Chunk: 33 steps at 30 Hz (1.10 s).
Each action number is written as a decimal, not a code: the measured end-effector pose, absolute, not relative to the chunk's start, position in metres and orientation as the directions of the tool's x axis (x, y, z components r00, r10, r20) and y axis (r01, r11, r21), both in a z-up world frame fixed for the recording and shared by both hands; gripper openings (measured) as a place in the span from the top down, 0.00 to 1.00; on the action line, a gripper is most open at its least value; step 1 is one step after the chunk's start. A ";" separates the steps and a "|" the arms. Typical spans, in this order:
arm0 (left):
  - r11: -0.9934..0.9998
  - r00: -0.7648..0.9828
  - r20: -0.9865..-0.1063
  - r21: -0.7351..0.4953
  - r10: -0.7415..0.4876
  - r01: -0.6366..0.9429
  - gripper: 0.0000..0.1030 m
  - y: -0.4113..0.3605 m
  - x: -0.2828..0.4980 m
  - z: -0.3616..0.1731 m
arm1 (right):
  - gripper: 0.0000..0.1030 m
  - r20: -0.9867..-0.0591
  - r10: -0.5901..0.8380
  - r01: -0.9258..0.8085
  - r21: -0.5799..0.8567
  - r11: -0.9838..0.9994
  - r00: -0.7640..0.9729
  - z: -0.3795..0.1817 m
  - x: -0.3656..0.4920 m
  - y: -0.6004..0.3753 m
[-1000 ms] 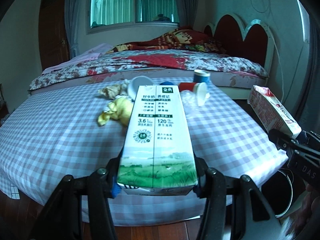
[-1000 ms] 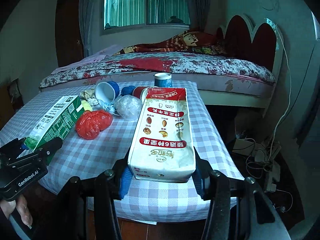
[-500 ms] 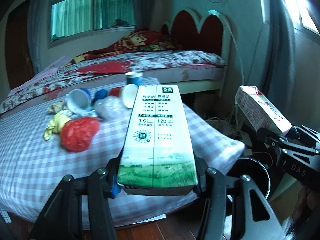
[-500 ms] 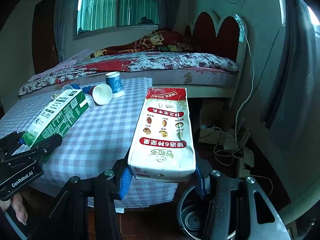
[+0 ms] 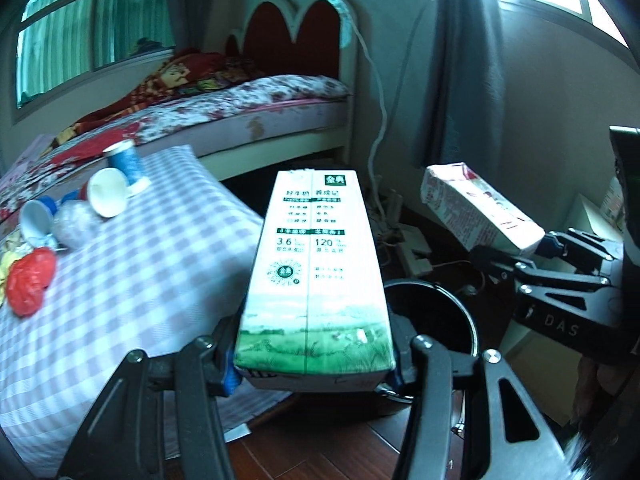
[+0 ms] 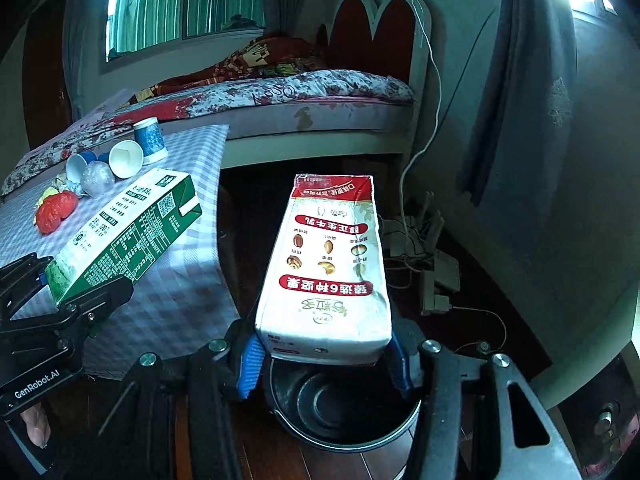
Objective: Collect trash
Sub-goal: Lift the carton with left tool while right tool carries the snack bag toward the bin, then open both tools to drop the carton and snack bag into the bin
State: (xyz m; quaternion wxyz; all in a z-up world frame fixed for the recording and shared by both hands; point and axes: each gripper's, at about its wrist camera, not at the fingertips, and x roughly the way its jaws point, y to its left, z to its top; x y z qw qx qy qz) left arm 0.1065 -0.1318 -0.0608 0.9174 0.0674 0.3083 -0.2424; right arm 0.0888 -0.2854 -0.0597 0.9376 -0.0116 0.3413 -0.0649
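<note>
Left wrist view: the left gripper is clamped on the base of a tall green-and-white milk carton, which projects forward from between the jaws with its top end farthest from the camera. Below and just ahead of the jaws, partly hidden by the carton, lies the open mouth of a round black waste bin with a metal rim on the dark wooden floor. To the right of the jaws, the right gripper grips a white carton with red printing, tilted upward.

Right wrist view: the right gripper is closed on the base of the white-and-red carton, its red-banded top pointing away. Directly beneath the jaws sits the bin; its dark interior shows below the carton's base. To the left of the jaws, the left gripper holds the green carton over the edge of a table covered in lilac-and-white checked cloth.

Far left of both pairs of jaws, on the cloth, remain a crumpled red plastic bag, a clear crumpled plastic bag, a tipped white paper cup, an upright blue patterned paper cup and a tipped blue cup.
</note>
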 end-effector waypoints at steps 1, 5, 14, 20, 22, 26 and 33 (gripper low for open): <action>0.862 0.679 -0.604 -0.027 -0.418 0.506 0.47 -0.140 0.106 -0.065 | 0.48 -0.646 -0.135 0.120 -0.068 0.991 0.752 -0.063 0.087 -0.290; 0.830 0.638 -0.624 -0.031 -0.451 0.557 0.47 -0.164 0.102 -0.078 | 0.48 -0.682 -0.149 0.137 -0.071 0.988 0.716 -0.082 0.079 -0.315; 0.778 0.549 -0.689 -0.034 -0.473 0.628 0.47 -0.201 0.104 -0.113 | 0.48 -0.751 -0.128 0.122 -0.065 0.990 0.647 -0.122 0.083 -0.342; 0.773 0.498 -0.740 -0.046 -0.452 0.633 0.47 -0.213 0.118 -0.139 | 0.48 -0.794 -0.102 0.094 -0.057 0.994 0.599 -0.150 0.097 -0.351; 0.772 0.478 -0.753 -0.063 -0.453 0.633 0.47 -0.215 0.121 -0.146 | 0.48 -0.806 -0.090 0.080 -0.052 0.995 0.585 -0.157 0.102 -0.352; 0.761 0.436 -0.776 -0.086 -0.456 0.643 0.47 -0.222 0.132 -0.157 | 0.48 -0.822 -0.063 0.042 -0.048 0.998 0.565 -0.169 0.110 -0.352; 0.796 0.412 -0.806 -0.117 -0.425 0.593 0.06 -0.223 0.144 -0.175 | 0.13 -0.874 -0.126 0.088 -0.096 0.992 0.470 -0.208 0.121 -0.372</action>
